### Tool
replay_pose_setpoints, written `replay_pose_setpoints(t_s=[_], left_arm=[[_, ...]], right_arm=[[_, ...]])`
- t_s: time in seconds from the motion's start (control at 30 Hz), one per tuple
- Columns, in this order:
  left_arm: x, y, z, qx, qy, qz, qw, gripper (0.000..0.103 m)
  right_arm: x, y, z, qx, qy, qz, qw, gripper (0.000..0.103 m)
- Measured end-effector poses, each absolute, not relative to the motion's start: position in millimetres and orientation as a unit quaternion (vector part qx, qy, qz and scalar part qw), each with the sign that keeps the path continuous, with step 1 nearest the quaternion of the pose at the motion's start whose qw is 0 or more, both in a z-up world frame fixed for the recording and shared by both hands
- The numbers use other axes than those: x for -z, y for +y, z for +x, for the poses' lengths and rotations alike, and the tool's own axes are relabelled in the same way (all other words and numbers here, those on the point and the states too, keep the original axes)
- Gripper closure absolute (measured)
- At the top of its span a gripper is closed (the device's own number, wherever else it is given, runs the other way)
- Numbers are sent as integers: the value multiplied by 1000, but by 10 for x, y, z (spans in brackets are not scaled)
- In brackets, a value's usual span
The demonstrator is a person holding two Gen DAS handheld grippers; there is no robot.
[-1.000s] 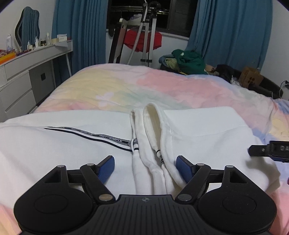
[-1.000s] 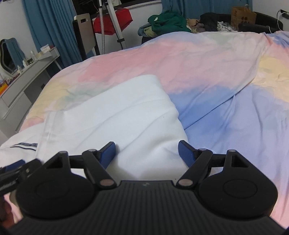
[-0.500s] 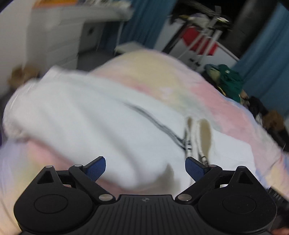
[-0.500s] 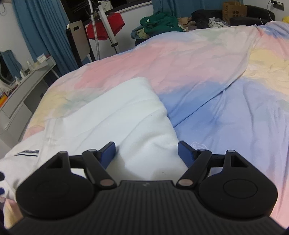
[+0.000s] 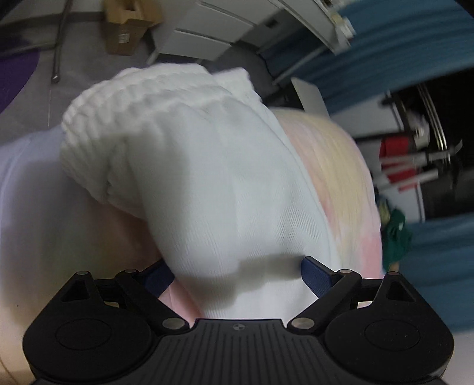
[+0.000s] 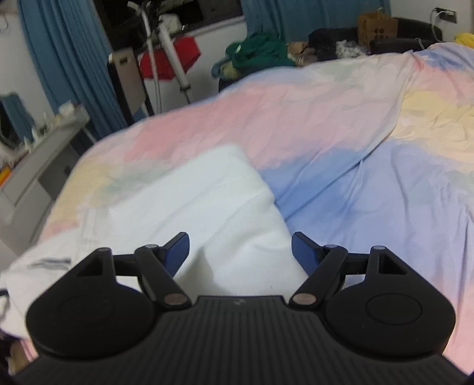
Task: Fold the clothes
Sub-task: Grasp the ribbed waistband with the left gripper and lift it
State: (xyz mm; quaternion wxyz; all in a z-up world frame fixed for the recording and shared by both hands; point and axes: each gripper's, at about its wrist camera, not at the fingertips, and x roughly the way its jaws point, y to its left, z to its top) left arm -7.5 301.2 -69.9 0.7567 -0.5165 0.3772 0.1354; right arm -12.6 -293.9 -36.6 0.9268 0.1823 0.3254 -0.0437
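A white hoodie (image 6: 189, 207) lies spread on a pastel bed cover (image 6: 370, 183). In the left wrist view its ribbed hem end (image 5: 154, 97) hangs over the bed's edge, seen from close above. My left gripper (image 5: 237, 274) is open, its blue fingers on either side of the white fabric (image 5: 231, 207), which bulges between them. My right gripper (image 6: 240, 251) is open and empty, low over the folded right part of the hoodie near its edge.
A grey dresser (image 6: 38, 174) stands left of the bed, with a cardboard box (image 5: 127, 26) on the floor beside it. Blue curtains (image 6: 62, 59), a red-seated stand (image 6: 169, 59) and a pile of clothes (image 6: 260, 50) lie beyond the bed.
My left gripper has swung left and tilted down, from the hoodie's neck and drawstrings to its ribbed hem at the bed's edge. My right gripper has drifted only slightly.
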Motion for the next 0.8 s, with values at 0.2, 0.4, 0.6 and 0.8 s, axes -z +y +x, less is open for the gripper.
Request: replay_pose_setpoints(t_s=[0.2, 0.4, 0.6, 0.8], left_arm=[[718, 3003, 16, -161, 354, -501, 773, 20], [574, 2893, 52, -181, 334, -445, 811, 62], [80, 2405, 51, -197, 297, -290, 888, 81], [-572, 1382, -14, -187, 194, -107, 957, 82]], right_arm=[[275, -2811, -97, 33, 312, 149, 938, 25], [733, -2751, 102, 51, 387, 101, 915, 22], [780, -2804, 80, 56, 390, 121, 911, 19], [614, -3064, -67, 71, 368, 188, 908, 21]])
